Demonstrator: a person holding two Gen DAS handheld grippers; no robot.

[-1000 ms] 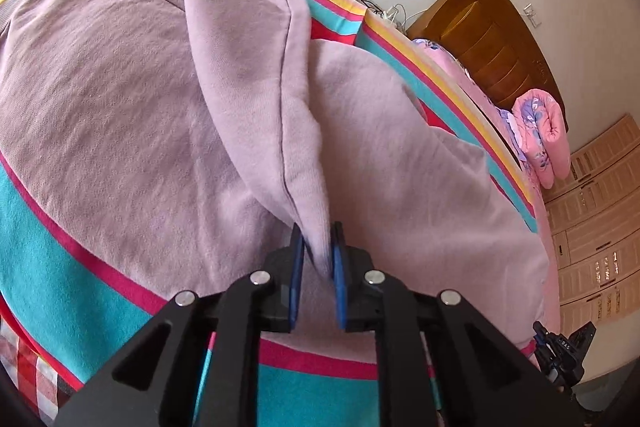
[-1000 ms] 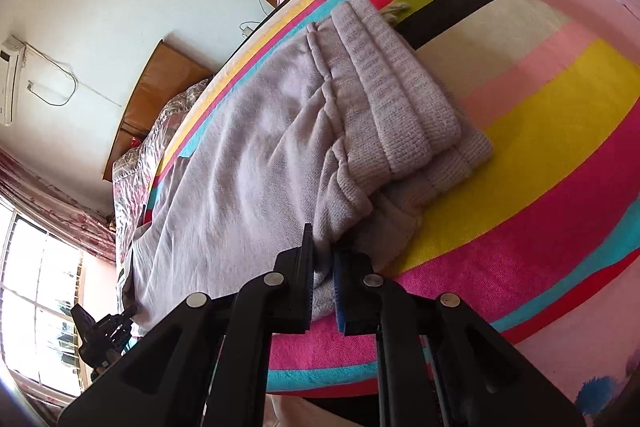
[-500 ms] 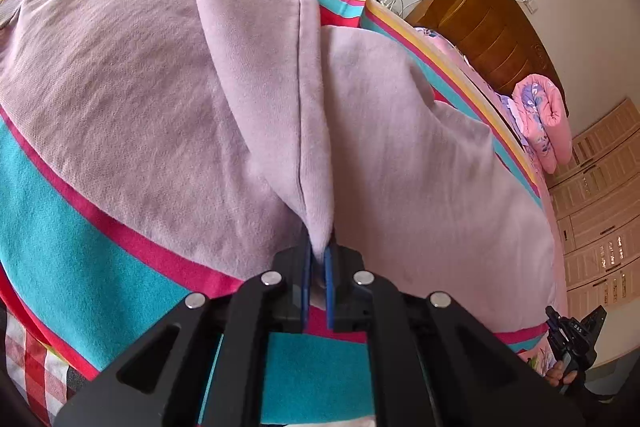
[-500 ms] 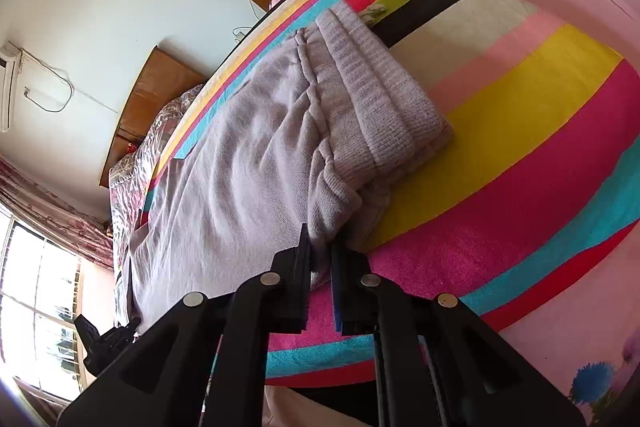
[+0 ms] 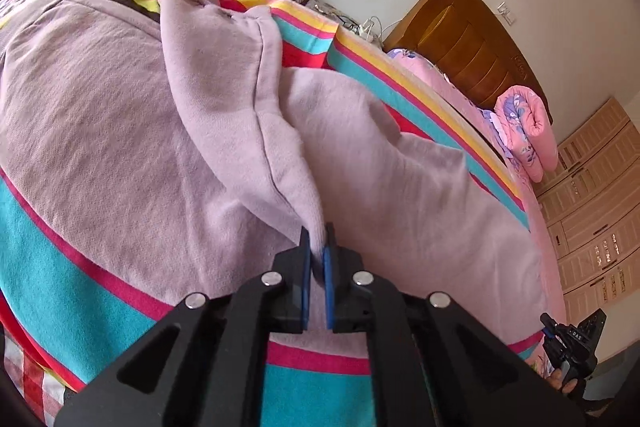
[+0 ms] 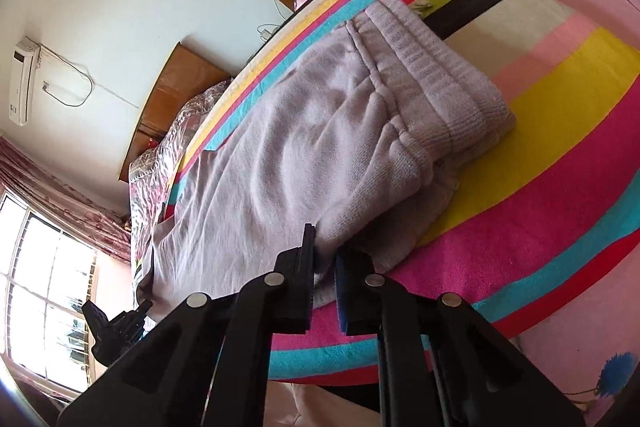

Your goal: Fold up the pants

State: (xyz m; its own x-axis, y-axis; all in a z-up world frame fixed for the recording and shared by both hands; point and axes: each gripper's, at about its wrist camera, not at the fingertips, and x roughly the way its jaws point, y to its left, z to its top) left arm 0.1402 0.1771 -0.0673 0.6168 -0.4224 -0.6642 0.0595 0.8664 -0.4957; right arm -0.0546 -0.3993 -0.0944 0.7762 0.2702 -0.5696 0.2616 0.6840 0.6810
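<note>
The lilac pants (image 5: 224,131) lie across the striped blanket (image 5: 52,291) on the bed, filling the frame's middle. Our left tongs (image 5: 316,259) are clamped on a raised hem edge; our right tongs (image 6: 325,267) are clamped on the ribbed waistband (image 6: 436,83) corner, their jaws just opening. We judge the lengthwise fold is starting: next, carry both edges across together. A rolled pink quilt (image 5: 528,131) at right is well clear

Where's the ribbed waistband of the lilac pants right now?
In the right wrist view the ribbed waistband lies upper right of centre on the striped blanket, beside its black stripe, ahead of the right gripper.
</note>
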